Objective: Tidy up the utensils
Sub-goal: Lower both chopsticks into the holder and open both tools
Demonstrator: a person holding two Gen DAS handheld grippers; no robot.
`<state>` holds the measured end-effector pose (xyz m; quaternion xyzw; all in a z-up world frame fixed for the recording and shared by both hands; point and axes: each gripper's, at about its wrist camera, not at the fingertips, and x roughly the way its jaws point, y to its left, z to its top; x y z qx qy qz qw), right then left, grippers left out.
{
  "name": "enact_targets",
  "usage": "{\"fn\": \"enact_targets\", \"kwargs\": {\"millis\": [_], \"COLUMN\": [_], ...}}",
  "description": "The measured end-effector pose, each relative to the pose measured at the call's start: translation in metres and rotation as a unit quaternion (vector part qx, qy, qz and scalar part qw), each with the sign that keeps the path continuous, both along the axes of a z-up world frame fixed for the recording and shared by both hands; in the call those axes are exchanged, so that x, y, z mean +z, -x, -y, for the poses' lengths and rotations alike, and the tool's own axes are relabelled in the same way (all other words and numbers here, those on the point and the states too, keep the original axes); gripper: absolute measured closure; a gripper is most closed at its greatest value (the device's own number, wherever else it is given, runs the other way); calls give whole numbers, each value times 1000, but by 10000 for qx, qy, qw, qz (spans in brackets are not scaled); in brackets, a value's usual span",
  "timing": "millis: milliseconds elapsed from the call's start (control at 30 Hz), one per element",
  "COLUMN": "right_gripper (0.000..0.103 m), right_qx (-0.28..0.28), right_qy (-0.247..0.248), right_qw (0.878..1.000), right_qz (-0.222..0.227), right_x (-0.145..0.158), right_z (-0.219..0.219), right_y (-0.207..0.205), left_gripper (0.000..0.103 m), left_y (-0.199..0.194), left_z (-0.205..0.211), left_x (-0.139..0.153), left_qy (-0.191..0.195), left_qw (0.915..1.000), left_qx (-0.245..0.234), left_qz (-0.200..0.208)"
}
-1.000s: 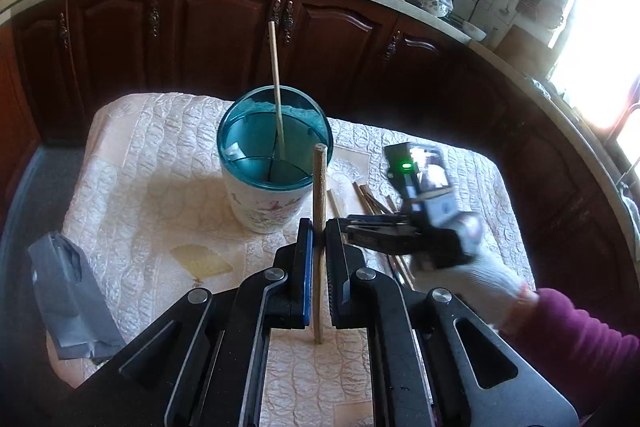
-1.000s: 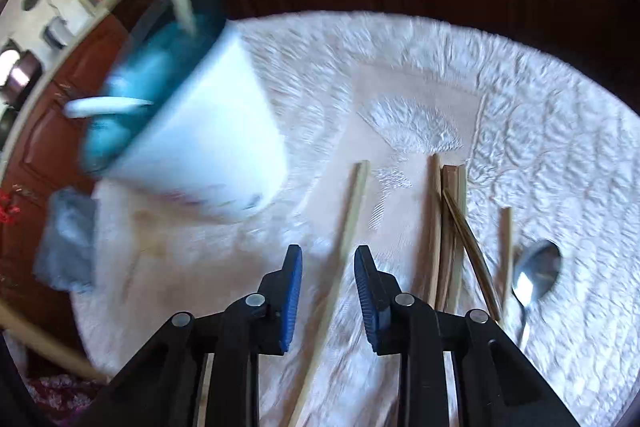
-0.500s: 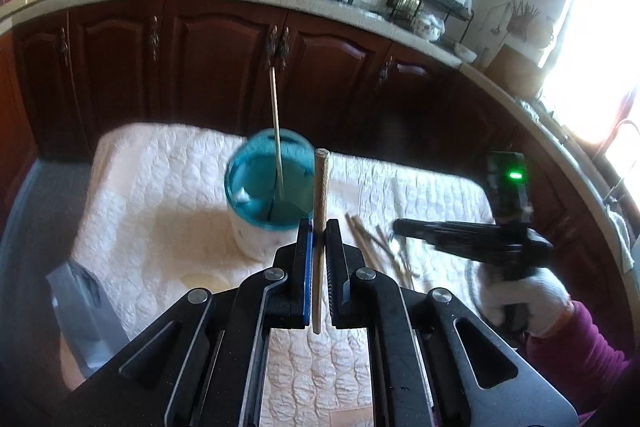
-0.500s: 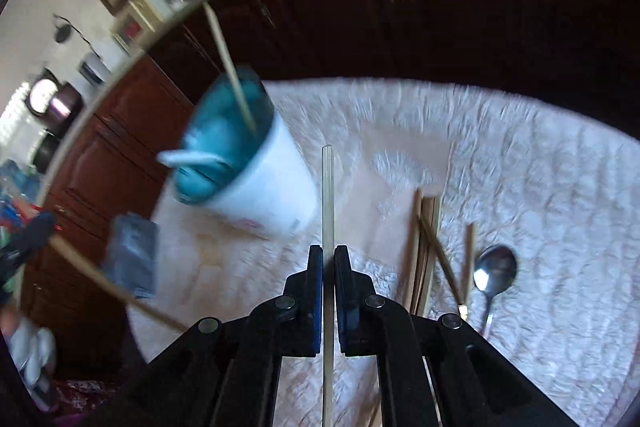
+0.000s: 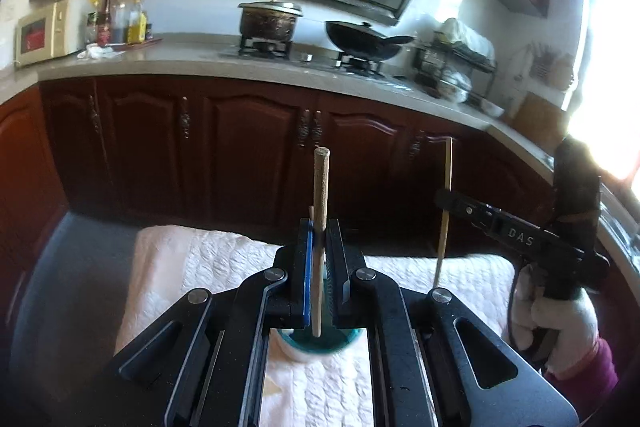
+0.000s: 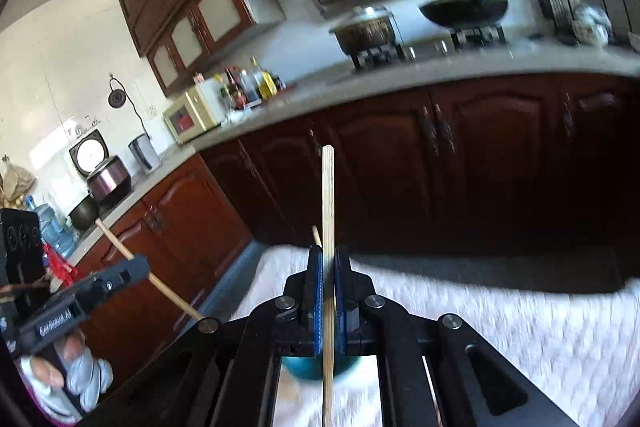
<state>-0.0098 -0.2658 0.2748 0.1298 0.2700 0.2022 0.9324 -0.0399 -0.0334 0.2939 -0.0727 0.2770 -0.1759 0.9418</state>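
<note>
Above the quilted table (image 5: pixel 208 259), each tool pinches a chopstick; only the left view shows the gloved hand (image 5: pixel 560 327).

Open air between both raised tongs (image 5: pixel 318 243); cup (image 5: pixel 320 345) directly beneath.

A round, brownish wooden chopstick (image 5: pixel 321 211) stands nearly upright, pinched partway along its length, its blunt top end well above the grip and its lower end over the cup. A thinner, paler chopstick (image 6: pixel 328 247) also stands upright, pinched near its middle. Below both sits a white cup with a teal inside (image 5: pixel 320 345), mostly hidden, on a white quilted cloth. Another stick's tip (image 6: pixel 316 235) pokes up from it.
</note>
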Motion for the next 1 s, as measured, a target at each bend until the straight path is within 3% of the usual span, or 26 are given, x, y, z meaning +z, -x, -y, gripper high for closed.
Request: {"fn": "enact_targets", "kwargs": {"millis": [200,433,800,1000], "right_gripper": [98,98,98,98], "right_qx": [-126,-62,377,491], "right_qy": [207,679,878,1041], "right_qw": [9993,9972,9952,9917], "right_qz": [293,309,-195,-574], "right_x": [-3,-35,-75,-98], "right_z": [-35,-58,-63,-62], "right_y": [-44,-82,-69,-59], "left_gripper": [98,98,98,98], "left_y": [-39,-67,-78,-74], "left_z": [9,25,38,37], "left_x": [-21,-57,-103,-110], "left_qy": [-181,-383,-425,-329], "left_qw": [9996,9984,9963,9952], "left_qx": [176,246,256,332], "left_qz": [-116,-326,-701,-859]}}
